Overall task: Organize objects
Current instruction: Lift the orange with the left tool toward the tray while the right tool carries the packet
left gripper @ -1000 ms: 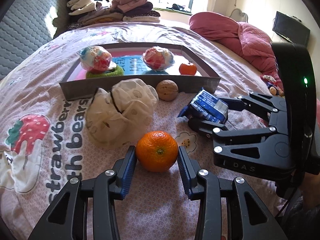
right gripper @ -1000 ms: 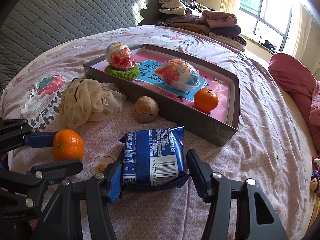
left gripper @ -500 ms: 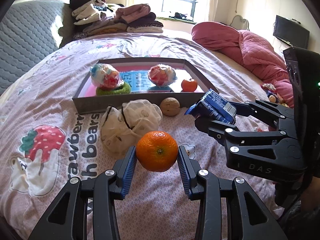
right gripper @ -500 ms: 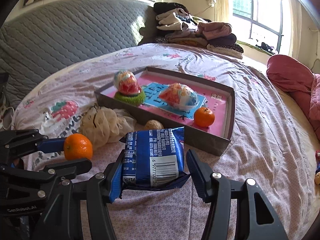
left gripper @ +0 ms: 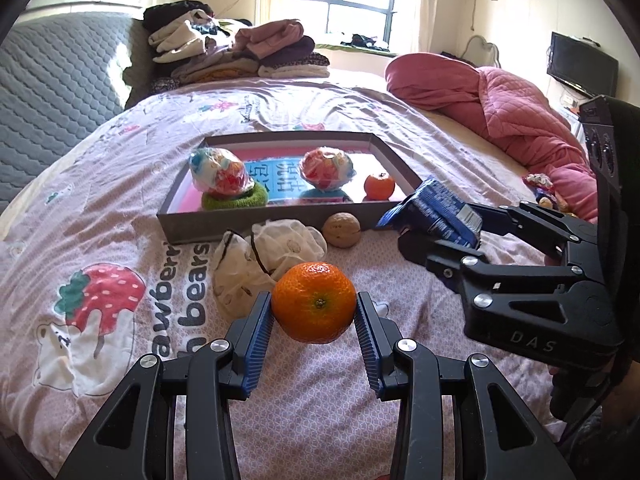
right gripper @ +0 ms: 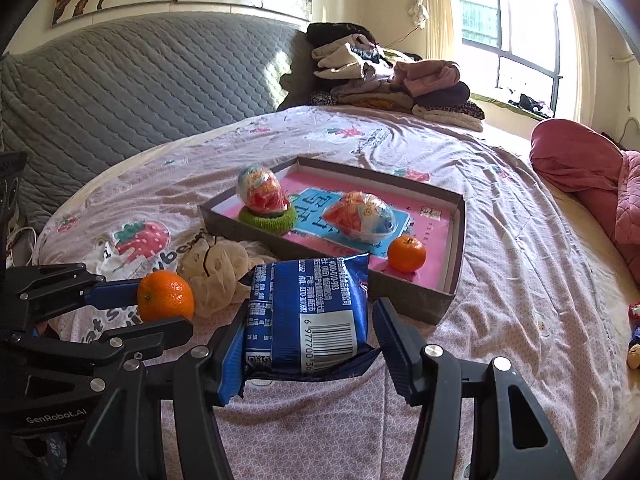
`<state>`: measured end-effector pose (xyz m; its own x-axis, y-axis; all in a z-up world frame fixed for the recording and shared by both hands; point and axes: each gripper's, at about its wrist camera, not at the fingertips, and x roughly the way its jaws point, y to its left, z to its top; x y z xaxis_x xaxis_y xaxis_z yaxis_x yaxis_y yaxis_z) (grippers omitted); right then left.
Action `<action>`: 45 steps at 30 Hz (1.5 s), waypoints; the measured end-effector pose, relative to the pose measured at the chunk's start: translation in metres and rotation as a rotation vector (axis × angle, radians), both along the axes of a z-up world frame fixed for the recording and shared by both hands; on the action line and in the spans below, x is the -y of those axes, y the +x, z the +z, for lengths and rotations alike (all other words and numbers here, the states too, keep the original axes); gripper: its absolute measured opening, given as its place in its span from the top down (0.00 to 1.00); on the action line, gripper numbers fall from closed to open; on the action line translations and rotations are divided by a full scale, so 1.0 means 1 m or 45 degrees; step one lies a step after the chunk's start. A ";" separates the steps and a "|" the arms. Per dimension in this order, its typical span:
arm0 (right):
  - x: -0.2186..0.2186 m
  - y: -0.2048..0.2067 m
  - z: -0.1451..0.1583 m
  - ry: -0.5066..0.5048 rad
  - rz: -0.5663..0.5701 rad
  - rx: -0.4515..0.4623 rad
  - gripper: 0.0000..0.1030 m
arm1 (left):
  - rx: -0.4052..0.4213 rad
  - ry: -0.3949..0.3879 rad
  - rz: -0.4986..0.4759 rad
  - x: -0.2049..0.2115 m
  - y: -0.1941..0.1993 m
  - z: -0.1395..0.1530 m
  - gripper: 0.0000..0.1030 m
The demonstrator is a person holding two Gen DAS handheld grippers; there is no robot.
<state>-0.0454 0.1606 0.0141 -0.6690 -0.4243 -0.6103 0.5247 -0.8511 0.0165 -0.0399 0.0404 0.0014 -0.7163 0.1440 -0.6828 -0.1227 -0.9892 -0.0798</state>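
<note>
Left tool point(left gripper: 315, 312) clamped on a mandarin point(left gripper: 314, 302); right tool point(right gripper: 310, 340) clamped on a blue snack packet point(right gripper: 308, 316). Both held above the bed, just short of the tray point(right gripper: 448, 300). Carry step, likely; next, lowering each inside the tray's near wall.

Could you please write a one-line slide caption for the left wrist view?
Left claw holds a tangerine above the bedspread, facing the tray.

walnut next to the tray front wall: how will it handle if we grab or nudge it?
The walnut looks round and hard-shelled, so it will probably stay rigid in a grip. Being rounded, it may roll when nudged, though the soft bedsheet and the tray wall beside it would likely stop it. Its ridged shell probably helps the pads hold.
</note>
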 end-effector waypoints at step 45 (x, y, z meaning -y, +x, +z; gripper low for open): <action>-0.027 -0.006 0.034 -0.252 -0.156 -0.107 0.43 | -0.191 0.060 0.092 0.034 -0.040 0.044 0.59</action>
<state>-0.0517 0.1875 0.0484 -0.7676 -0.4425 -0.4637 0.4242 -0.8931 0.1500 -0.0803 0.0059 0.0455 -0.8193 0.1176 -0.5612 -0.0654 -0.9915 -0.1124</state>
